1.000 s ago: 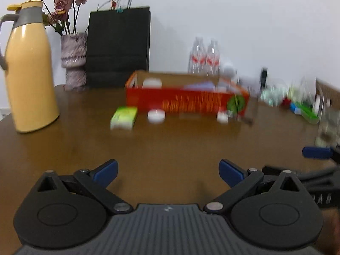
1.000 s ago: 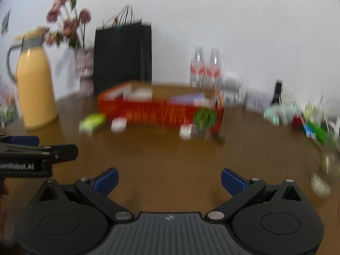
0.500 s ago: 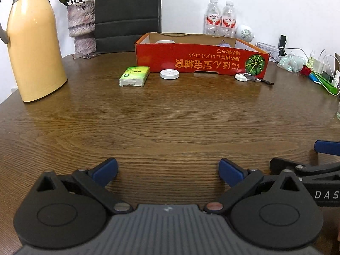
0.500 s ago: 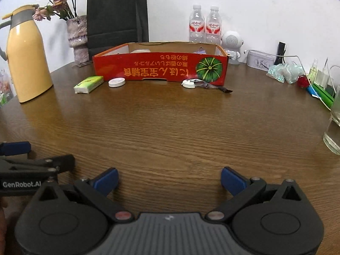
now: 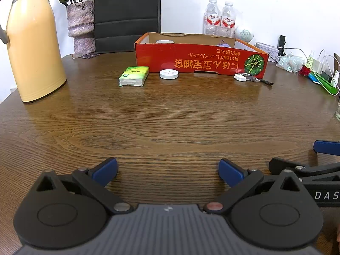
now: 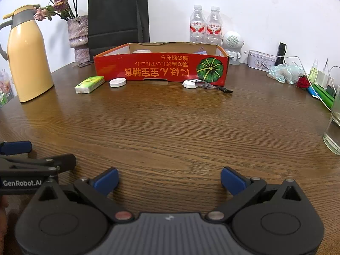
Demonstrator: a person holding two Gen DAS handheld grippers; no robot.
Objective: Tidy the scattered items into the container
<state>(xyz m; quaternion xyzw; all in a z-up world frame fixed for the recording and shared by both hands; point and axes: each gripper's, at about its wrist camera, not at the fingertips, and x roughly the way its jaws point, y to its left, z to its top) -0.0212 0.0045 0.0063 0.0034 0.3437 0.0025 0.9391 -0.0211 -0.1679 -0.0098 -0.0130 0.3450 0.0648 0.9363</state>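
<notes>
A red cardboard box (image 5: 199, 63) (image 6: 161, 69) stands at the far side of the wooden table, with a few items inside. In front of it lie a green tissue pack (image 5: 133, 76) (image 6: 89, 84), a white round disc (image 5: 169, 73) (image 6: 117, 82), a second small white disc (image 5: 240, 77) (image 6: 189, 84) and a dark crumpled wrapper (image 5: 258, 80) (image 6: 212, 86). My left gripper (image 5: 167, 169) and my right gripper (image 6: 169, 178) are both open and hold nothing. They hover low over the near part of the table, side by side, far from the items.
A yellow thermos jug (image 5: 31, 42) stands at the left, with a vase (image 5: 80, 25) and a black paper bag (image 5: 127, 14) behind the box. Two water bottles (image 6: 205, 25), a white speaker (image 6: 232, 43), cables and a green item (image 6: 322, 94) crowd the right. A glass (image 6: 333, 131) stands at the right edge.
Both views have stopped swinging and gone from blurred to sharp; the cameras tipped down and settled low over the near table. The jaws stayed open and the items did not move.
</notes>
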